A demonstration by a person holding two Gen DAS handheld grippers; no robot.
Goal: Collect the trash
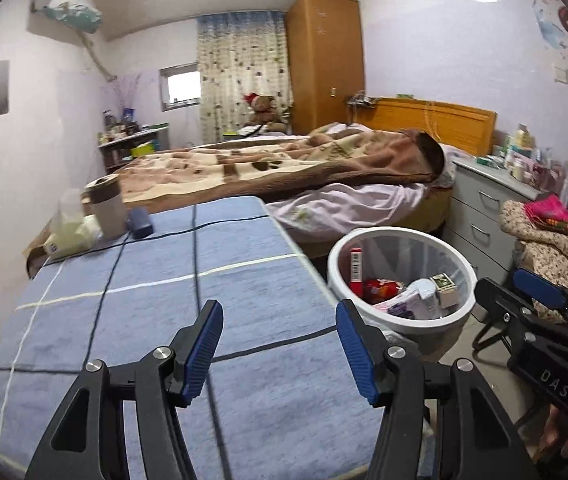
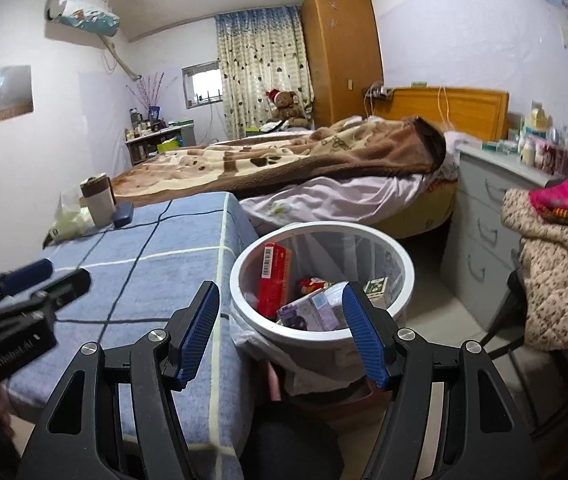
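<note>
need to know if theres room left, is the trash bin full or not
Not full. The white bin holds a red box and other packets low down, below its rim.

A table [image 1: 204,300] carries a blue cloth with dark and pale grid lines; at its far left end stand a lidded tumbler [image 1: 107,208], a clear plastic bag [image 1: 70,224] just beside it, and a dark blue case [image 1: 140,222] touching the tumbler's other side; a thin black cable [image 1: 220,224] crosses the cloth; the floor [image 2: 444,312] beside the table bears a white trash bin [image 2: 400,256] holding boxes and wrappers.
</note>
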